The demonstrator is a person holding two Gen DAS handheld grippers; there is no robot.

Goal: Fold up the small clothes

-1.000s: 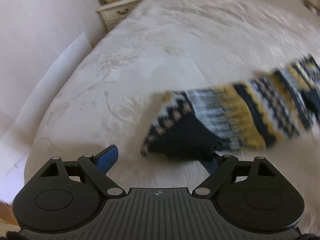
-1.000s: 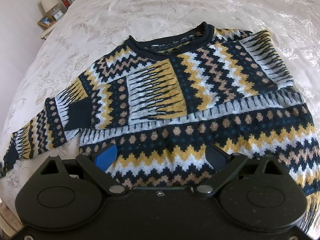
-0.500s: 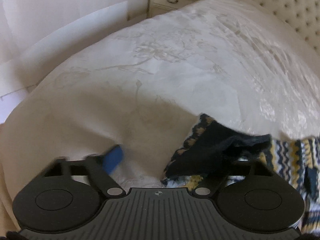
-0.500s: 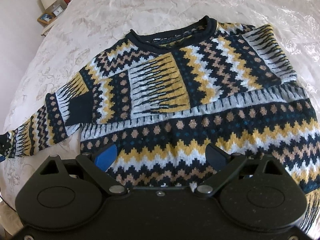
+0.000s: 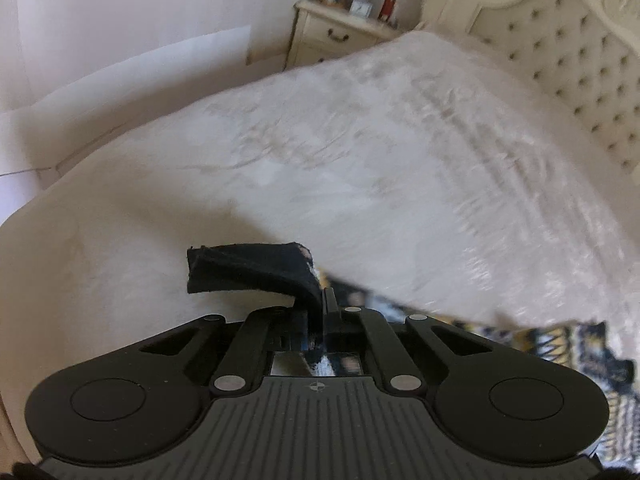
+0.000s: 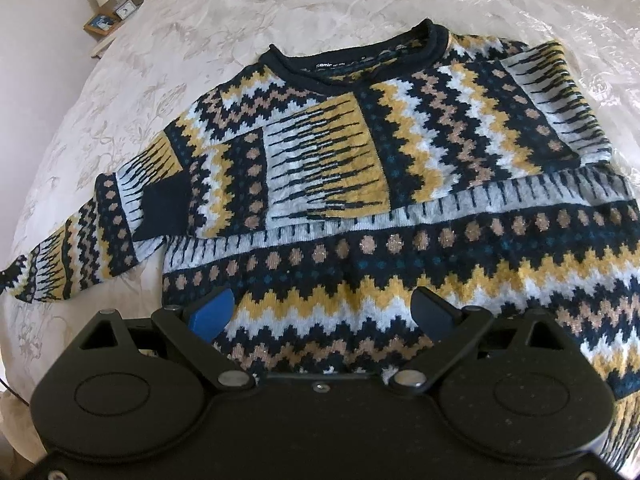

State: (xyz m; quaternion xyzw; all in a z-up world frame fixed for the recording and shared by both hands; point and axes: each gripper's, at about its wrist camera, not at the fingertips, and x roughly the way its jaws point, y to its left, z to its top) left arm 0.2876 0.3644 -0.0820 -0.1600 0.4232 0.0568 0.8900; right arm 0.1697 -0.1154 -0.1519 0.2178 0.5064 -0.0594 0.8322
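1. Cream bedspread (image 6: 280, 8) covers a big bed, and it has a pale flower pattern on it. It fills most of both views.
2. Padded and cream, the headboard (image 5: 560, 64) stands at the far end of the bed, with little buttons in rows.
3. Knitted in dark blue, yellow, white and tan zigzags, the sweater (image 6: 400, 160) lies flat on the bedspread with its front up. Its round collar points away from the right camera. One sleeve is folded across the chest, and its dark cuff lies on the body of the sweater. The other sleeve (image 6: 80, 248) stretches out to the left edge of the right view.
4. Beside the bed stands a small cream nightstand (image 5: 332, 36). A lamp, a little clock and a picture frame sit on it.
5. Over the bottom part of the sweater hangs the right gripper (image 6: 322, 314). Its fingers are wide apart, one blue and one black, and nothing is between them.
6. Lifted a little above the bedspread is the left gripper (image 5: 320, 312). Its fingers have just been closing, and now they pinch the dark sleeve cuff (image 5: 248, 272) tight. The cuff sticks out to the left of the fingers, and the patterned sleeve trails off to the right.
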